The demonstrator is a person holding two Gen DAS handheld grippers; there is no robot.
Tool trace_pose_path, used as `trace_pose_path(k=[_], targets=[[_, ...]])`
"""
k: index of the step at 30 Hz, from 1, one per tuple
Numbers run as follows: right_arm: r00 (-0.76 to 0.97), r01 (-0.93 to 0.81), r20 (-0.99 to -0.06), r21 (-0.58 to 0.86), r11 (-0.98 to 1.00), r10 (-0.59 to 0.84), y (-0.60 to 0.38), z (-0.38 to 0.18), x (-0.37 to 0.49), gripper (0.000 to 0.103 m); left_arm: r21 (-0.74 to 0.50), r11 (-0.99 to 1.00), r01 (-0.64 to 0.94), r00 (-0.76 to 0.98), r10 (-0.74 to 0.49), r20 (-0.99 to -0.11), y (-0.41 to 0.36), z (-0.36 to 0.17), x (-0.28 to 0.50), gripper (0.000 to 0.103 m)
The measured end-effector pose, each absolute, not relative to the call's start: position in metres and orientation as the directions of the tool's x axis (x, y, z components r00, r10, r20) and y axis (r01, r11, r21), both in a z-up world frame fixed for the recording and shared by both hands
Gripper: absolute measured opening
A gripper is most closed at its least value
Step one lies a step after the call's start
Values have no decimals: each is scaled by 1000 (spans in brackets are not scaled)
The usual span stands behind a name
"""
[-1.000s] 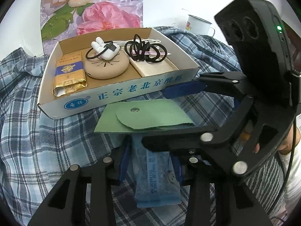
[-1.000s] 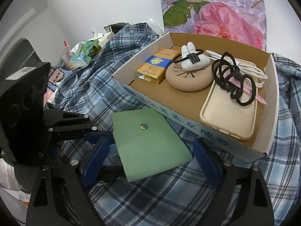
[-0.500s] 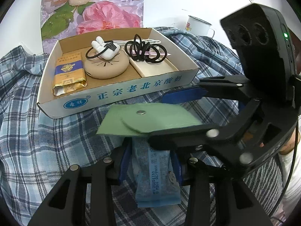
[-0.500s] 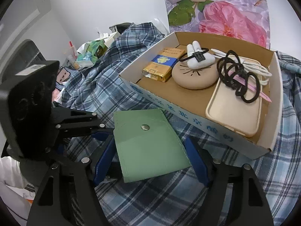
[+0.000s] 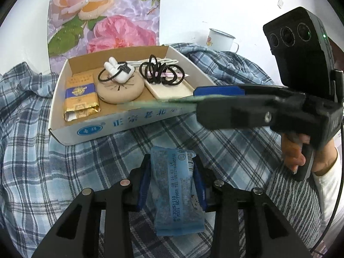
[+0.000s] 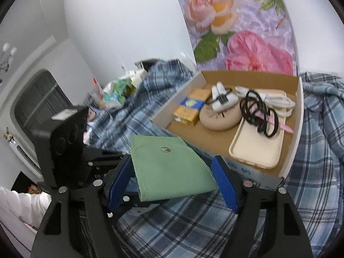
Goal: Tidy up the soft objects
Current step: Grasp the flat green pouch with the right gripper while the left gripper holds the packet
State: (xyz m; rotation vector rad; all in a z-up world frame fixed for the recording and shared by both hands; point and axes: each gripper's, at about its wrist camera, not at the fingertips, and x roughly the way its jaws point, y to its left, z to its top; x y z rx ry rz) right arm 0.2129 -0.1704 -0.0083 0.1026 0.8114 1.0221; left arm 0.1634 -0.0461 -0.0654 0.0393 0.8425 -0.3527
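1. Up ahead of both your grippers sits the shallow white cardboard box with blue lettering (image 5: 120,126), on the blue plaid cloth (image 5: 28,161). It already holds a gold-and-blue foil packet (image 5: 80,96), a round tan cushion (image 5: 120,90) with a white bunny-eared case (image 5: 118,73) on top, a cream phone case (image 6: 258,144) and a tangle of black hair ties (image 5: 161,73).
2. Behind it you've got a rose-print poster (image 5: 105,15) on the wall and a white enamel mug (image 5: 219,39) off to the right.
3. Your right gripper (image 6: 172,172) is clamped on the flat green fabric pouch with a metal snap (image 6: 169,165), lifted clear of the cloth. From the left camera the pouch is edge-on and cuts across the box's front wall, partly hiding the lettering.
4. Your left gripper (image 5: 172,185) is squeezed tight on the blue plastic-wrapped packet (image 5: 174,191), low over the cloth, angled down, near the box's front.
5. Your right hand (image 5: 301,150) wraps the handle at the right edge.
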Motion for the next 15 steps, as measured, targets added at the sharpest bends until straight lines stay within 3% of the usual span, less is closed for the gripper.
trace_pose_path(k=[1, 2, 4, 10, 12, 13, 14, 15], targets=[[264, -721, -536, 442, 533, 802, -172, -6, 212, 42, -103, 941, 322, 615, -291, -733, -46, -64, 162, 39], [250, -729, -499, 467, 501, 830, -175, -2, 212, 26, -103, 941, 322, 618, -291, -730, -45, -63, 162, 39], [290, -717, -478, 465, 519, 829, -179, 3, 212, 26, -105, 943, 317, 627, -291, -723, -43, -60, 162, 39], [297, -683, -572, 432, 589, 765, -172, -11, 218, 27, -121, 946, 300, 616, -289, -733, -39, -63, 165, 39], [303, -693, -602, 393, 604, 739, -166, -12, 216, 37, -121, 947, 299, 612, -287, -737, -39, -64, 166, 39], [306, -695, -616, 377, 613, 726, -165, -14, 215, 54, -119, 947, 297, 610, -285, -740, -39, -65, 166, 39], [298, -693, -626, 377, 614, 720, -162, -17, 215, 63, -119, 947, 297, 608, -283, -742, -39, -66, 169, 39], [290, -693, -632, 379, 614, 718, -163, -20, 215, 63, -117, 948, 296, 606, -281, -744, -39, -67, 170, 39]])
